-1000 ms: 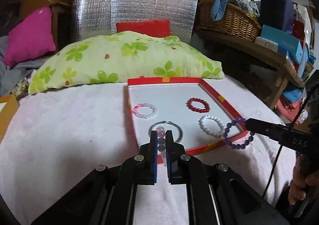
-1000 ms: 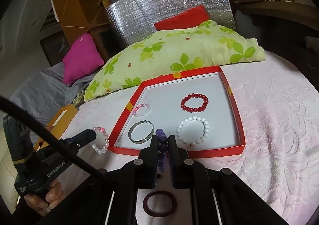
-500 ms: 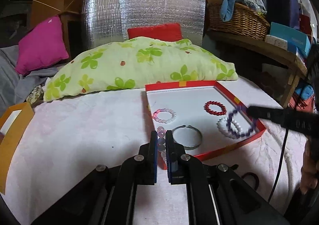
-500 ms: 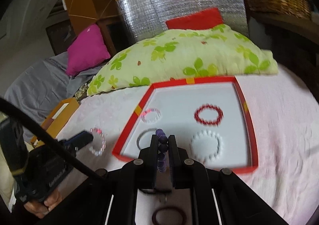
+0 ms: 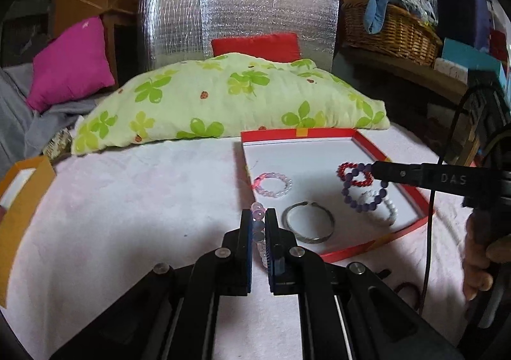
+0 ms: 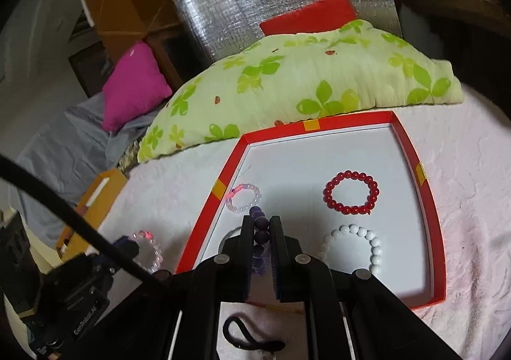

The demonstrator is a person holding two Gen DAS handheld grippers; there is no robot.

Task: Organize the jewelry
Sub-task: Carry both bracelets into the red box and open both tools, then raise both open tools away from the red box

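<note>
A red-rimmed tray (image 6: 424,200) with a white floor lies on the pale pink cover. In it lie a pink-clear bracelet (image 6: 244,197), a red bead bracelet (image 6: 351,192), a white bead bracelet (image 6: 361,245) and a silver bangle (image 5: 308,226). My right gripper (image 6: 260,222) is shut on a purple bead bracelet (image 6: 260,221). In the left wrist view that purple bracelet (image 5: 351,197) hangs over the red and white ones. My left gripper (image 5: 258,219) is shut on a pale pink bead bracelet (image 5: 258,211), just outside the tray's near left corner.
A green clover pillow (image 5: 223,98) lies right behind the tray, with a foil board (image 5: 236,18) behind it. An orange box (image 5: 22,197) stands at the left. A wicker basket (image 5: 389,28) sits on a shelf at the right. A dark loop (image 6: 249,337) lies before the tray.
My right gripper has carried the purple bracelet from the tray's near right corner inward, over the red and white bracelets. The left gripper keeps its grip and has hardly moved.
</note>
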